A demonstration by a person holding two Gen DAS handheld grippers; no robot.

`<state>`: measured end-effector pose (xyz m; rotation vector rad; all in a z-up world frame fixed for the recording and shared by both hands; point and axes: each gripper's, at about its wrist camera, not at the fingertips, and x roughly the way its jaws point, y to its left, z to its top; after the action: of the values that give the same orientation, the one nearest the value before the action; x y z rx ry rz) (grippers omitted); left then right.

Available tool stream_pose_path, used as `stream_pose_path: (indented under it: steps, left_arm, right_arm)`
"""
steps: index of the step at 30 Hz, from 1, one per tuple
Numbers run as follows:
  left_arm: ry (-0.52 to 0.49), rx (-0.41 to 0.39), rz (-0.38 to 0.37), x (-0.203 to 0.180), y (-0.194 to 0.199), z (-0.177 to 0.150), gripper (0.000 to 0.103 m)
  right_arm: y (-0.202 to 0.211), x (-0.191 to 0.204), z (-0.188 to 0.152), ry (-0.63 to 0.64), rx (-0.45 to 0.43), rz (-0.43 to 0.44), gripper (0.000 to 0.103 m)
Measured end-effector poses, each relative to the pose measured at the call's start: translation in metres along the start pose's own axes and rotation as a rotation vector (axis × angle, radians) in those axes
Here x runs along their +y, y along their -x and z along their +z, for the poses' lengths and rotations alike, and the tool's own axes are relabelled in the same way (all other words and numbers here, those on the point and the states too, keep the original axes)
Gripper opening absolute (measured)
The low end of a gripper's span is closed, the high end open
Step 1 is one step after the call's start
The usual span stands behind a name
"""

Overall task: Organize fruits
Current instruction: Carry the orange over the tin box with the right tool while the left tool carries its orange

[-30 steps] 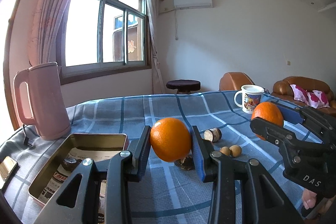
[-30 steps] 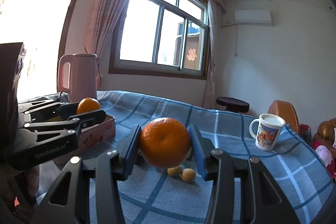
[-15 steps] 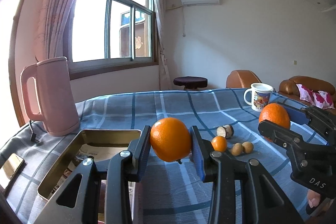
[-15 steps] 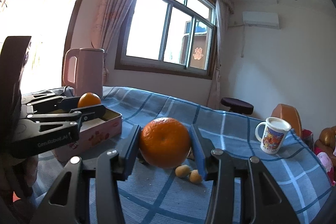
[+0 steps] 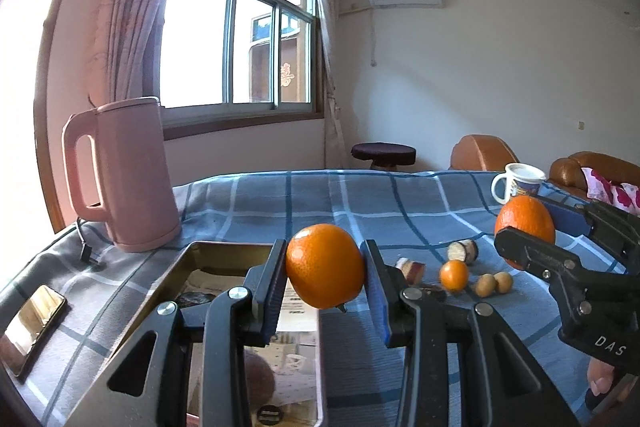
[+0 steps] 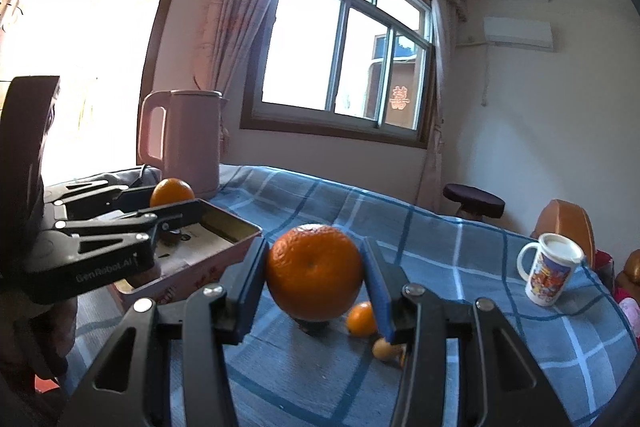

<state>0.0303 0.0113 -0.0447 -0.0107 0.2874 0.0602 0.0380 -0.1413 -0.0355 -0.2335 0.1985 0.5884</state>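
Left gripper (image 5: pixel 325 273) pinches an orange (image 5: pixel 324 271) between its pads, raised above the metal tin (image 5: pixel 176 279) at the table's near left edge. Right gripper (image 6: pixel 315 273) clamps a second orange (image 6: pixel 315 272), held off the plaid cloth (image 5: pixel 360 203). A small orange fruit (image 5: pixel 454 275) and two pale round fruits (image 5: pixel 494 283) lie mid-table. Pink kettle (image 5: pixel 120 175) stands at the far left corner; mug (image 5: pixel 518 183) at the far right edge.
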Motion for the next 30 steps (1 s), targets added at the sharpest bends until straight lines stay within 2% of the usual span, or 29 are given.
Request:
stream_pose_path:
  steps: [14, 30]
  left_arm:
    - [0.032, 0.037, 0.045, 0.030, -0.004, 0.000, 0.038]
    - [0.081, 0.093, 0.126, 0.086, -0.015, -0.004, 0.038]
  right_arm:
    - [-0.028, 0.021, 0.015, 0.018, 0.031, 0.064, 0.050]
    - [-0.068, 0.052, 0.030, 0.035, 0.064, 0.138, 0.049]
